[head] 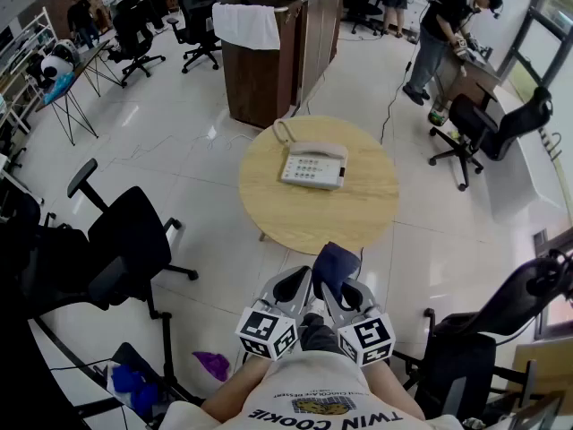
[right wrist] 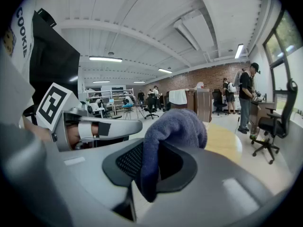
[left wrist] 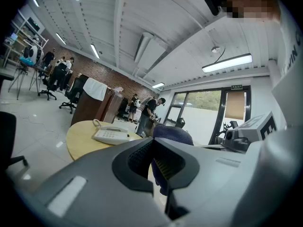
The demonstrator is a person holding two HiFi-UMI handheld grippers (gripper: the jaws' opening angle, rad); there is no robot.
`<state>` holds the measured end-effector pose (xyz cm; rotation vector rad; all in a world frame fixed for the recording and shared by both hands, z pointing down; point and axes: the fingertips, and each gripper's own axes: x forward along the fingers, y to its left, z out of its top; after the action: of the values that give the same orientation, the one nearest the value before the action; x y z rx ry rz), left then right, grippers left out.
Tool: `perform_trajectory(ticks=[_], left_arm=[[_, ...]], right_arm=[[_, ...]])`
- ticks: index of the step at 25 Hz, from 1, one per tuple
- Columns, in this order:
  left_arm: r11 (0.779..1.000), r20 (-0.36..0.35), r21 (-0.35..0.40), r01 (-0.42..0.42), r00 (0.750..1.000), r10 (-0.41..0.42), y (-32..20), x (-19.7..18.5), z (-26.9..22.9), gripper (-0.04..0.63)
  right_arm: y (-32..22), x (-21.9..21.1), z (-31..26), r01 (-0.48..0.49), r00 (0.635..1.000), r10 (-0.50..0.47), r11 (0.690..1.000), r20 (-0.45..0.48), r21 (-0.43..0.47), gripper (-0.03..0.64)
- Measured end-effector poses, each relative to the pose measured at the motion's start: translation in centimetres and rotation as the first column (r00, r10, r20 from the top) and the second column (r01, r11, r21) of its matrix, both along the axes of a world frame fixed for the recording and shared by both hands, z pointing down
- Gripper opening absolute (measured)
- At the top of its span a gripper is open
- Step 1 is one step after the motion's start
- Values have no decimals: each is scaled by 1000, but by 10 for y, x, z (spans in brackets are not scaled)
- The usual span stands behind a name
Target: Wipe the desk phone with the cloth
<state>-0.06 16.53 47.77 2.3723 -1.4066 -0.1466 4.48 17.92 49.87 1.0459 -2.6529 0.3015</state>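
Cloth (head: 336,262): soft, light; we pinch a fold.
Right gripper (head: 340,288): clamped on cloth.
Left gripper (head: 304,281): closed on its edge.
Phone (head: 312,165): light, may slide.

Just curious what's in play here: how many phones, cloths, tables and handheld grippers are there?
desk phone: 1
cloth: 1
round table: 1
grippers: 2, the left gripper and the right gripper
Total: 5

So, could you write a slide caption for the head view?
Right gripper holds a dark blue cloth; the white desk phone waits on the round table.
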Motion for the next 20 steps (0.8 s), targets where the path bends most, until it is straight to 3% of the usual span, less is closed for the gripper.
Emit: perform_trajectory(ticks=[12,20], left_arm=[[998,58,12,61,996,-62,-112,1,-6,-9],[989,97,3,148,984,-148,-157,-5,-6,-9]], right_arm=[[-112,-2,-8,49,998,-50,999,24,13,66],[-164,0,-7,84,996,-85,996,31,16,66]])
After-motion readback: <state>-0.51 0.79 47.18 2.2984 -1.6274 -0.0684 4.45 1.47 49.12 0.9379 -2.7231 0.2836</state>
